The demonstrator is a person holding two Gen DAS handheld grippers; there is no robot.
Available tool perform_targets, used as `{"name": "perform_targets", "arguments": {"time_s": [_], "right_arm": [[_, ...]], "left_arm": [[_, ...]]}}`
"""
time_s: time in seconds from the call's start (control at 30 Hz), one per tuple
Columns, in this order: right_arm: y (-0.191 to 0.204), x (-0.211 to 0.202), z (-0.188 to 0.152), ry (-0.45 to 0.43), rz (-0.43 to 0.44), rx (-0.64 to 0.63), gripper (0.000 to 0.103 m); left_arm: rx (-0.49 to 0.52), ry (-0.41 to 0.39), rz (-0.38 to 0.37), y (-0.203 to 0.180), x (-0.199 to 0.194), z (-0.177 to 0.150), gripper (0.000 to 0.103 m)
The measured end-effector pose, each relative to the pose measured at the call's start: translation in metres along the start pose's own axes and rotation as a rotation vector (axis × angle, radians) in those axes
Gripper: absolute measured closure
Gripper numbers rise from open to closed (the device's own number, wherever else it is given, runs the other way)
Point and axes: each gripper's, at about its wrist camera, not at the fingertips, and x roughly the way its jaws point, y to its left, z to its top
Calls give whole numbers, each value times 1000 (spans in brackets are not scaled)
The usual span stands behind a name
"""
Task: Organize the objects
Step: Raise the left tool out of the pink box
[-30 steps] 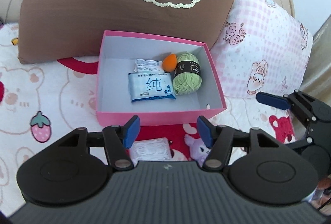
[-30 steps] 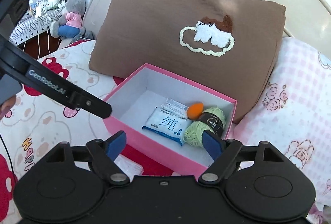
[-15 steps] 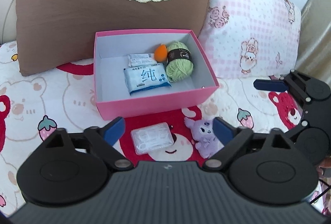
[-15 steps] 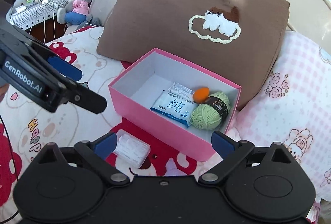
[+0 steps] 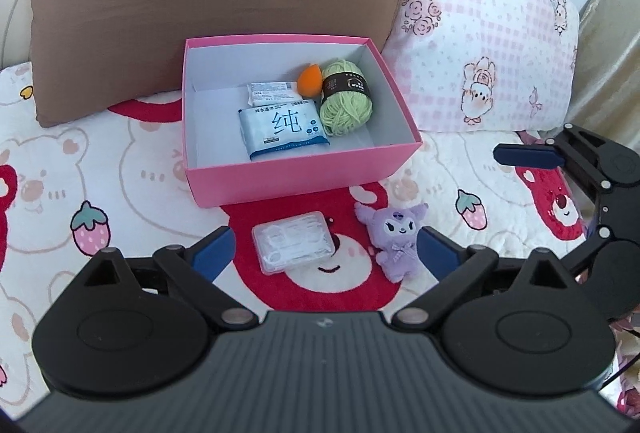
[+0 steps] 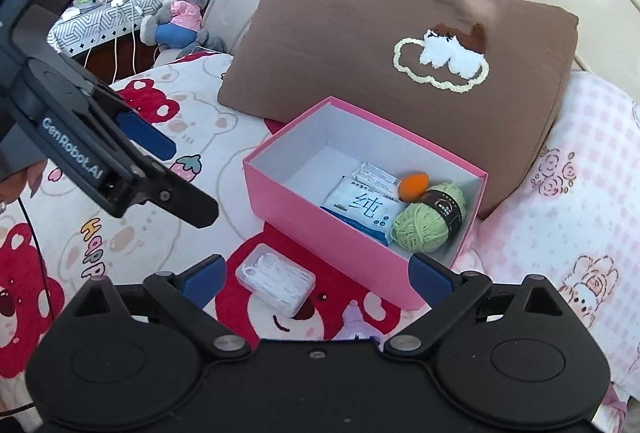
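- Your left gripper (image 5: 324,255) had its jaws spread wide, gripping nothing, above the clear floss-pick case (image 5: 294,247) and purple plush (image 5: 394,239).
- Your right gripper (image 6: 316,279) gaped likewise, empty.
- The pink box (image 5: 304,177) held green yarn (image 5: 346,103), a wipes pack (image 5: 282,131) and an orange sponge (image 5: 310,79).

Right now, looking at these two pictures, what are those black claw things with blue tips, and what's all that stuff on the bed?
They are two hand-held grippers; a person carries one in each hand, with a camera on each looking along its fingers. One picture comes from the left gripper, the other from the right gripper. Both are open and hold nothing. On the bear-print blanket stands a pink box holding a green yarn ball, an orange makeup sponge, a wet wipes pack and a small white packet. In front of the box lie a clear floss pick case and a purple plush toy.
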Motion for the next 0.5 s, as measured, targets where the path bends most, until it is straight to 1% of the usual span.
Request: {"name": "perform_targets", "arguments": {"time_s": [0.2,0.33,0.5], "right_arm": [[-1,1,-3,0,32,29,4],[6,0,-9,45,41,47,4],[20,-1,-20,73,34,12,4]], "left_arm": [[-32,10,-15,6,1,-7,5],[-24,22,-4,8,0,-6,5],[-16,16,3,12,-5,-7,5]]}}
